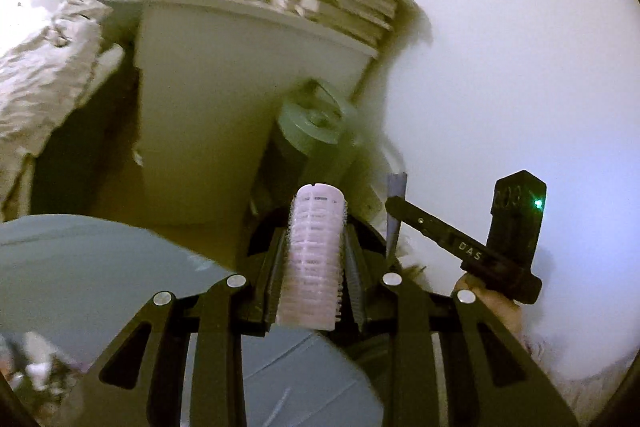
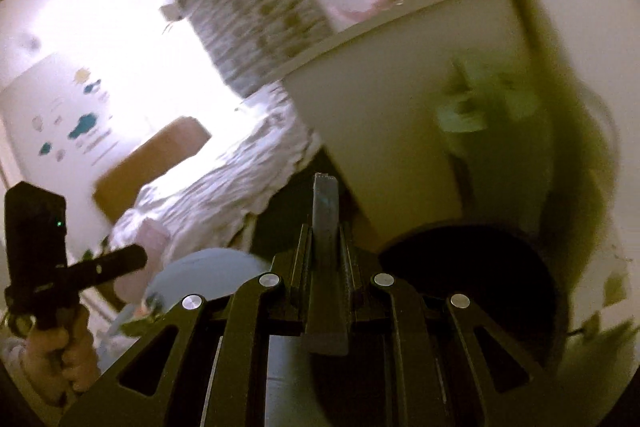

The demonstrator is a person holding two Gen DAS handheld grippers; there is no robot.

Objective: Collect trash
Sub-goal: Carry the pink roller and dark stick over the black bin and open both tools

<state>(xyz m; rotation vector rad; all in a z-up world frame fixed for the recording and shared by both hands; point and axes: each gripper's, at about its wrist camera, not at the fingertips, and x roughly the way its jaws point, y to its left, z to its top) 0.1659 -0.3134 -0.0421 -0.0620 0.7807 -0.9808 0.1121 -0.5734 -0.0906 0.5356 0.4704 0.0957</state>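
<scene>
We carry one piece of trash in each claw. The left claw point(image 1: 310, 259) is part-way closed on a pink hair roller point(image 1: 314, 255), pads pressing its sides, and the roller's long axis runs straight out along the fingers, its far end sticking past the tips. The right claw point(image 2: 326, 259) is shut tight on a thin grey strip point(image 2: 325, 211) that we cannot identify; its long axis also runs forward along the fingers.

The relation that matters is where the bin lies. In the left view a grey-green lidded bin point(image 1: 316, 123) stands on the floor just beyond the roller's tip, ahead and a little right, tucked between the white cabinet point(image 1: 224, 83) and the wall. From the right claw the same bin point(image 2: 472, 115) is a blurred green shape up and to the right, well apart from the strip. We judge the left claw the nearer, so the roller likely goes first. The lid looks shut, though blur keeps us from being sure.

Count: two claws, two held items, one bin, one cabinet, one stack of books point(image 1: 352, 7) on top of it, one bed point(image 2: 224, 179) beside it. A pale blue round surface point(image 1: 100, 259) lies below the left claw.
</scene>
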